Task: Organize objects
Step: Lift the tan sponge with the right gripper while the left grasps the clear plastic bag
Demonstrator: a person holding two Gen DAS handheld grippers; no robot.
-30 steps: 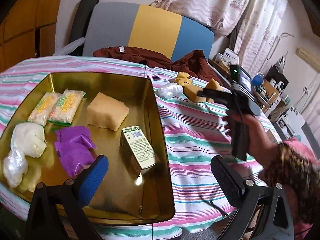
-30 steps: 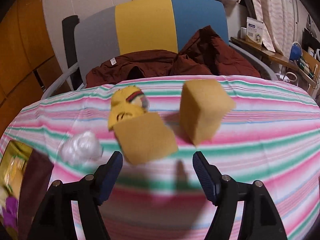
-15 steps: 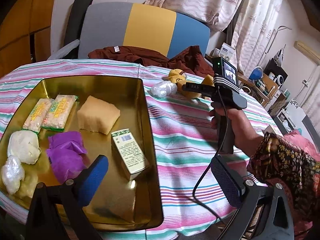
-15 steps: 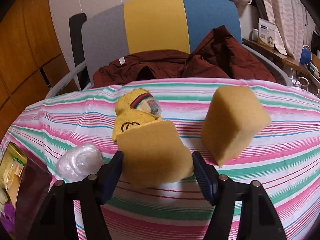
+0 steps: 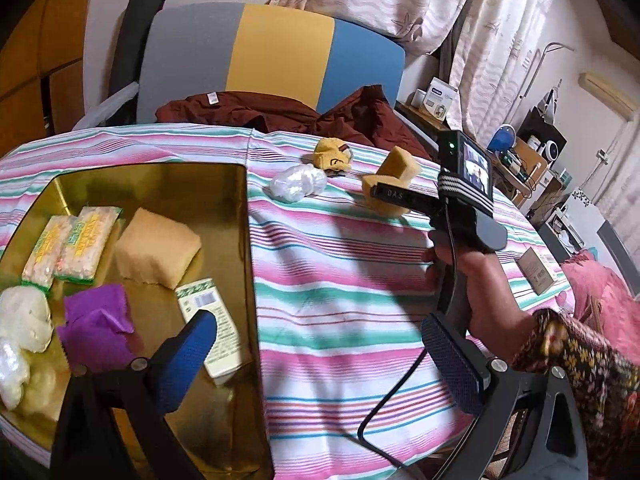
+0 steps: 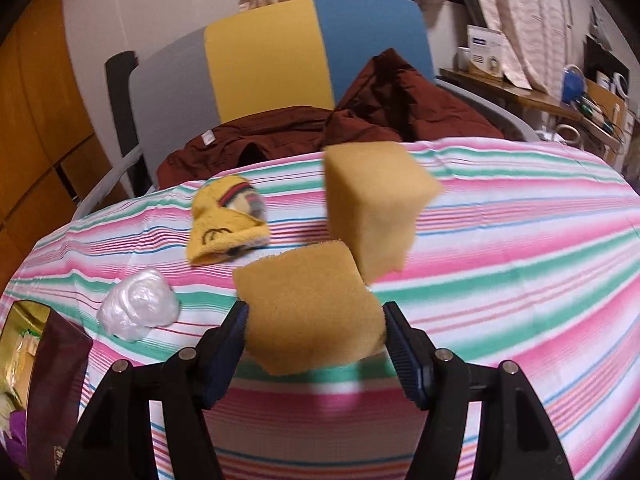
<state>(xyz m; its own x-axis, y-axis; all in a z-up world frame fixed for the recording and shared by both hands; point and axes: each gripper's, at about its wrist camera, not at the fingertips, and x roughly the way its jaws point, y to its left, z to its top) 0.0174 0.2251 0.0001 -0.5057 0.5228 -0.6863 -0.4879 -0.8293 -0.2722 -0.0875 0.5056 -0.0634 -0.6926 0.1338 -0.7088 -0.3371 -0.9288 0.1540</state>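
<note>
Sitting clamped between the right hand-held gripper pads, a sponge

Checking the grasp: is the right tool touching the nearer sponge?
Touching: the right wrist view shows the right tool with both pads pressed against the nearer sponge.

On the table a tray sits at the left. In the tray two wrapped packets lie side by side at the far left, a sponge block just right of them, a carton nearer the camera, and crumpled paper left of the carton. Right of the tray, on the cloth, a plastic wad lies nearest it, with a small knitted hat behind it. Further right a sponge sits between the right tongs, touching both pads, with a second sponge just behind. A chair with clothing on it stands behind the table.
</note>
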